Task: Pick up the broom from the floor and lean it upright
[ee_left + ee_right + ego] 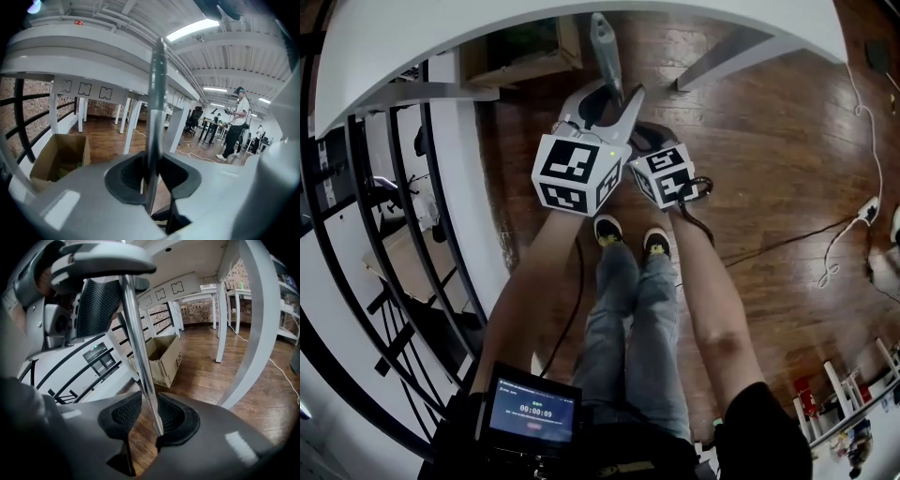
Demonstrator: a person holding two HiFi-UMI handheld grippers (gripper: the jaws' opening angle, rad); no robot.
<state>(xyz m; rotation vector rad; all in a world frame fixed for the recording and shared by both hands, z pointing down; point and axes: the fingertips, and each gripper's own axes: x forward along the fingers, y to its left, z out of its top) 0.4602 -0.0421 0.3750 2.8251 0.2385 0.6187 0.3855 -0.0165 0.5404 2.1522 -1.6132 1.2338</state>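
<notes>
The broom's metal pole [156,93] stands nearly upright in front of me, and its grey end grip [603,42] reaches the rim of the white table. My left gripper [151,178] is around the pole, which runs between its dark pads with a thin gap on one side. My right gripper [149,416] is around the same pole [133,319] lower down. One of its pads touches the pole and floor shows past the other. In the head view the left gripper [609,98] sits above the right one [642,141]. The broom head is hidden.
A curved white table [487,28] with white legs [722,56] stands ahead. A black railing [394,234] runs on my left, with an open cardboard box [61,154] by it. Cables [844,234] lie on the wood floor at right. A person [236,124] stands far off.
</notes>
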